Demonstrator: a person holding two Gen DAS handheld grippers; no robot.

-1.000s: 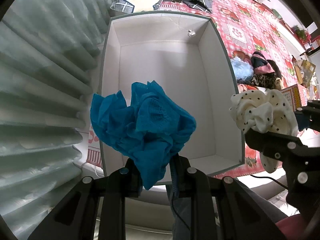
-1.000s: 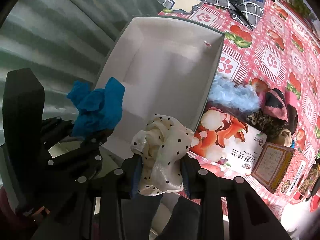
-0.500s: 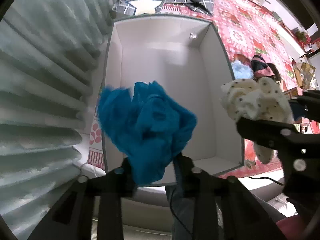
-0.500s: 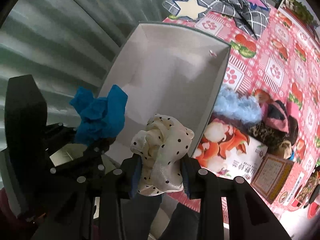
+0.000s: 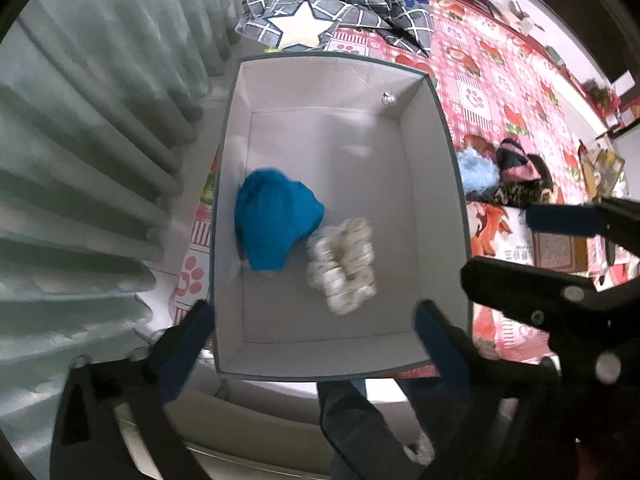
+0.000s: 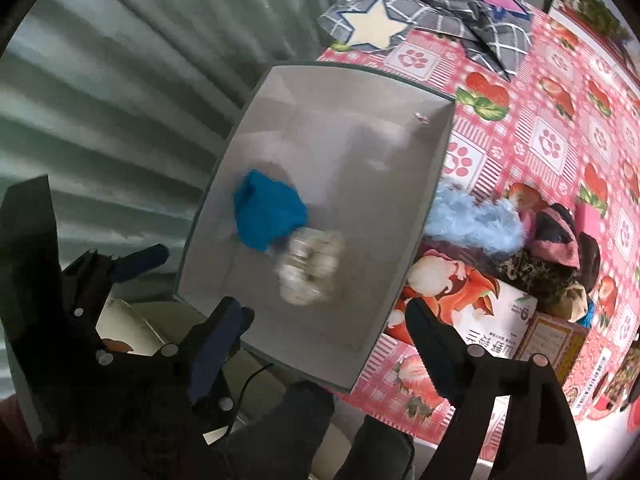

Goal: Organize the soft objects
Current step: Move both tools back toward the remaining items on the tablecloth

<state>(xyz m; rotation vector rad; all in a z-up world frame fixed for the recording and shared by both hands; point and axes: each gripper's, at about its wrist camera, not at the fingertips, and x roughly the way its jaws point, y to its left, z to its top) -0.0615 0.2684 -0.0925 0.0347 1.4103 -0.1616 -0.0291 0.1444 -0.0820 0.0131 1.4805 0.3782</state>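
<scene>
Both grippers hang above the open white box (image 5: 436, 184), which stands on the pink patterned cloth (image 5: 496, 92) near the edge that meets the grey curtain (image 5: 92, 128). The left gripper (image 5: 312, 332) points down into the box; its jaws have just been opening and now stand spread wide with nothing between them. The right gripper (image 6: 328, 344) has likewise just been opening, and its jaws are released and empty. A second ago each clamped a soft item over the box; now the blue cloth (image 5: 276, 220) lies on the box floor toward the curtain-side wall, and the cream polka-dot scrunchie (image 5: 344, 268) lies just beside it, nearer the middle. Both appear motion-blurred, so they may not have fully settled. Two items thus count as stored. Outside the box, against its far-from-curtain wall, a fluffy light-blue piece (image 6: 476, 224) and a pile of darker soft things (image 6: 560, 248) remain on the cloth and on a printed carton (image 6: 480, 304); these are judged the likely next pickups.
</scene>
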